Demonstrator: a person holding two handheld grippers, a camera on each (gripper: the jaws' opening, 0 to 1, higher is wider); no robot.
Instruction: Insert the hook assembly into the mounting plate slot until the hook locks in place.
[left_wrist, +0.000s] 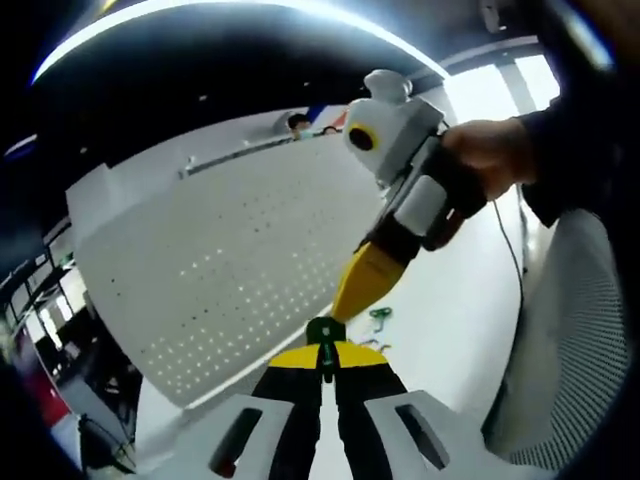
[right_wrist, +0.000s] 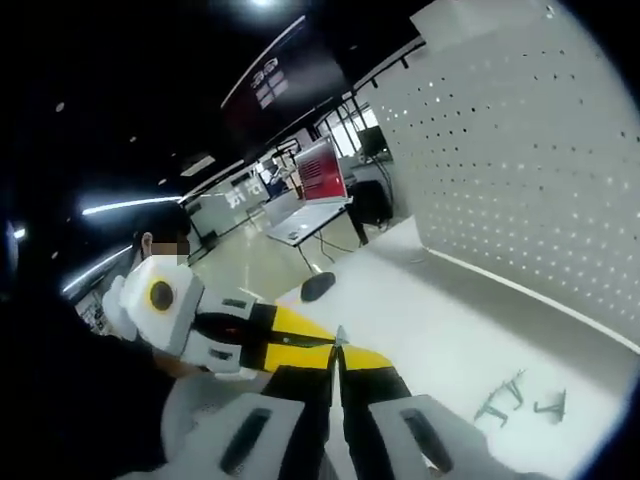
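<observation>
The task has not visibly begun. The hooks lie loose on the white table in front of the perforated board, well apart from it; none sits in a slot.

The left gripper has its jaws pressed together with nothing between them. A small green hook rests on the table just beyond its tips. The right gripper likewise has its jaws together and empty, its tips meeting the left gripper's tips.

The board stands upright along the table's far edge. Bare tabletop between board and hooks gives open room for approach. A mesh chair back stands close beside the table.
</observation>
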